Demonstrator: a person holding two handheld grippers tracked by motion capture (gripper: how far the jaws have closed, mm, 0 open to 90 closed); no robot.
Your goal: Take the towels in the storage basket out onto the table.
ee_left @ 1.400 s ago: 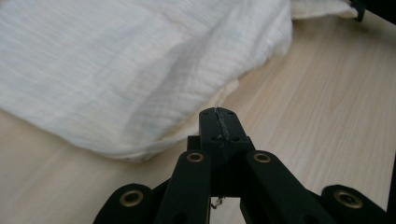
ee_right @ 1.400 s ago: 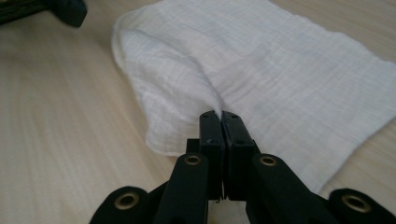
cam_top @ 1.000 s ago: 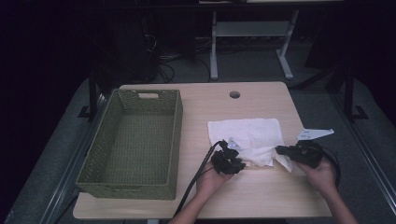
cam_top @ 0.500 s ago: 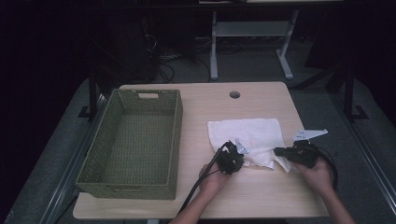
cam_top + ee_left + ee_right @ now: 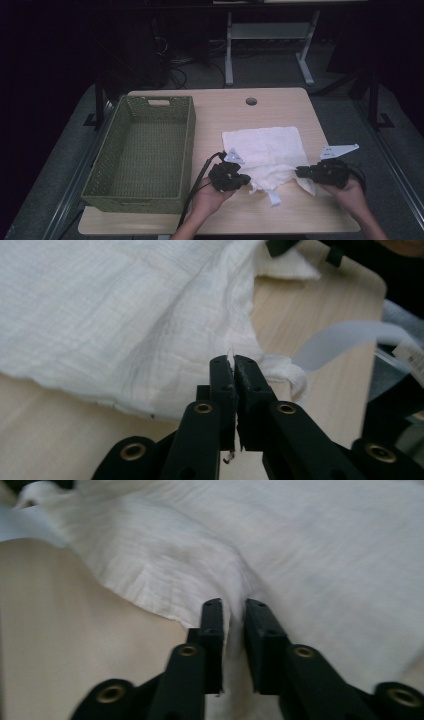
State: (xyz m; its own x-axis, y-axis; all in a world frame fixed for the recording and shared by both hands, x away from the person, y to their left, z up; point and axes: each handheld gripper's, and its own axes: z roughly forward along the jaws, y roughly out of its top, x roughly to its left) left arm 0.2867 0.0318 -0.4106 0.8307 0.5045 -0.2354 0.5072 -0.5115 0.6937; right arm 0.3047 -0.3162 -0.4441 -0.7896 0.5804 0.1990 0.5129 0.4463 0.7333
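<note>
White crinkled cotton cloth [image 5: 265,152] lies spread on the pale wooden table [image 5: 280,107], right of the empty green woven basket [image 5: 145,150], its near edge rumpled. The left gripper [image 5: 234,365] is pinched tight on a thin bit of that edge. The right gripper [image 5: 233,611] has just been opening; its jaws now stand narrowly apart with a fold of cloth between them, seemingly no longer pressed. To fold neatly, I judge the right gripper should re-close on the near right corner first, then both should lift together, level and taut, carrying the edge to the far side.
</note>
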